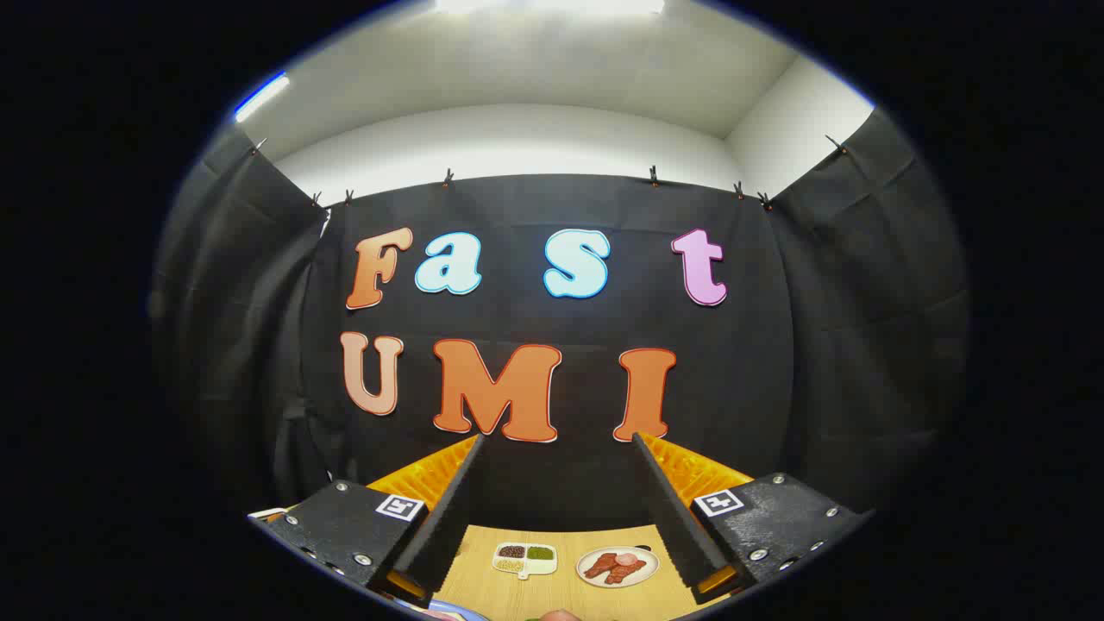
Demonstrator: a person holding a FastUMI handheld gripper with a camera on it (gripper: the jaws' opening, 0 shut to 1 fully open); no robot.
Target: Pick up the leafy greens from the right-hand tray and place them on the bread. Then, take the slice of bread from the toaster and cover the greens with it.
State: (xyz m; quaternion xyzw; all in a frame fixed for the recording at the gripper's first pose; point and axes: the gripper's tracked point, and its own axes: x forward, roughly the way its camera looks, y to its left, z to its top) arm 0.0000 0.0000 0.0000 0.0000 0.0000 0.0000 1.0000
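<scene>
My gripper [556, 444] is held high and level, its two fingers spread wide apart with nothing between them, pointing at the booth's back wall. Far below, between the fingers, lies a strip of wooden table [561, 595]. No leafy greens, bread or toaster can be made out from here; only slivers of things peek in at the table's near edge, too small to tell.
On the table's far side sits a small white divided dish [524, 558] with dark and green fillings. Beside it on the right is a round white plate [617, 566] with reddish-brown sliced meat. Black cloth closes the booth behind and on both sides.
</scene>
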